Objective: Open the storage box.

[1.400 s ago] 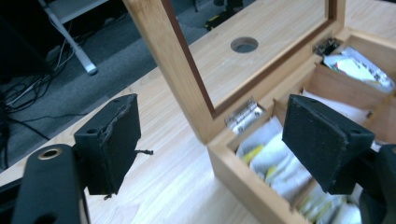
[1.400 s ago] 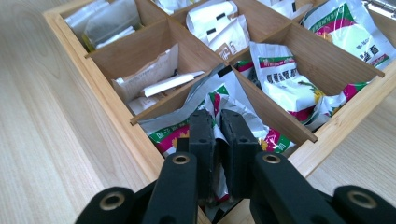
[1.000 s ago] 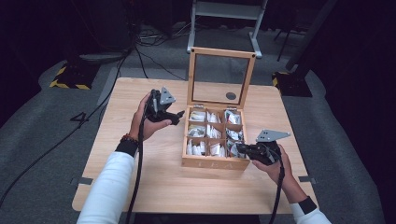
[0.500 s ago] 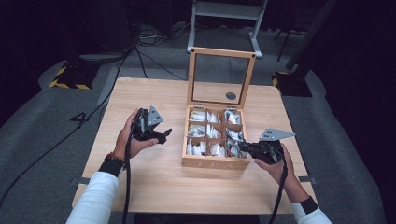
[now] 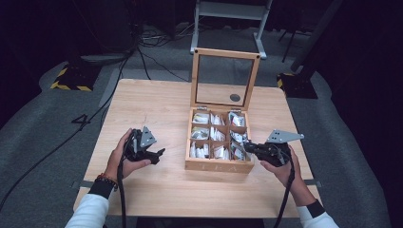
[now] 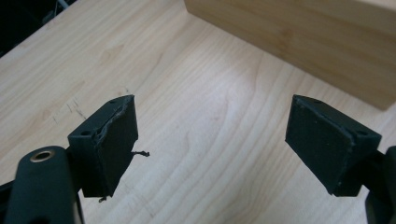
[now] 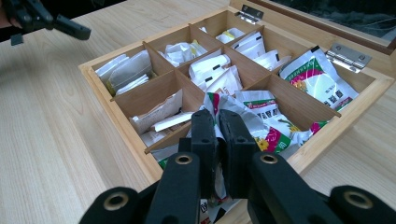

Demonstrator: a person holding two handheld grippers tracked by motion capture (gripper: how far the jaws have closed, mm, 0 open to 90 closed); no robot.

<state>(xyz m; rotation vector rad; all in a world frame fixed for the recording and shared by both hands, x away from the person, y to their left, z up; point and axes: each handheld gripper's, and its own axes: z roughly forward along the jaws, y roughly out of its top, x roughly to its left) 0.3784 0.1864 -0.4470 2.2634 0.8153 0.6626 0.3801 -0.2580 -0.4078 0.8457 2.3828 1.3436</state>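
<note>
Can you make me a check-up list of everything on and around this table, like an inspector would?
Surface: pale wooden table, bare wood around the box.
Job's things: open nine-compartment wooden box with its glass-paned lid standing upright; compartments hold white and colourful sachets; one colourful foil sachet is pinched at the box's near right corner.
Clutter: nothing seen.
Tongs: left tongs open, empty, low over the bare table beside the box; right tongs shut on the foil sachet.
Cables: a black cable trails from each gripper; more black cables lie on the floor.
Surroundings: grey carpet, yellow-black striped foot, metal stand, dark room.
</note>
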